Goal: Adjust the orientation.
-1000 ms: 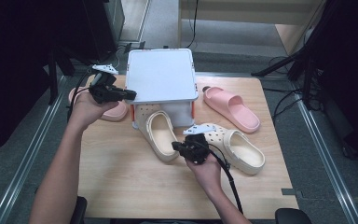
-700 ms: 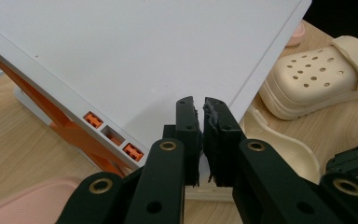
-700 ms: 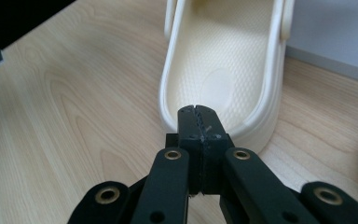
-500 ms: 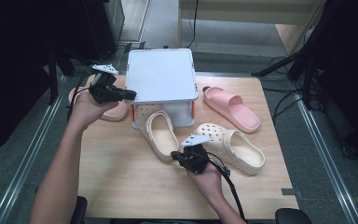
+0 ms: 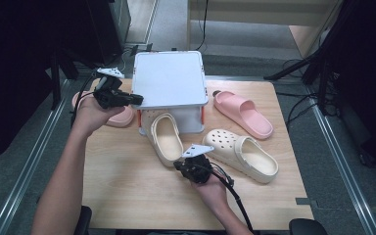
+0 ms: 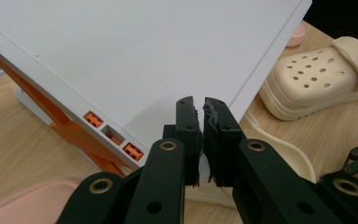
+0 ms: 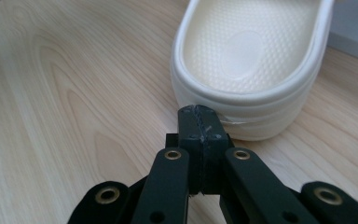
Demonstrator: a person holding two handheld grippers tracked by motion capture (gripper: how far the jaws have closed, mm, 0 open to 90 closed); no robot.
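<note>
Left claw (image 5: 136,99): pinching the white lid's (image 5: 169,78) left edge.
Right claw (image 7: 199,122): pressed together, empty, at the cream clog's (image 5: 165,138) heel.
Clog: near-centre counter (image 5: 127,186), probably light, soft foam; grip the heel rim.

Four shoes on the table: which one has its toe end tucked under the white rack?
The cream clog in front of the white rack. The other cream clog and both pink slides lie outside it.
</note>
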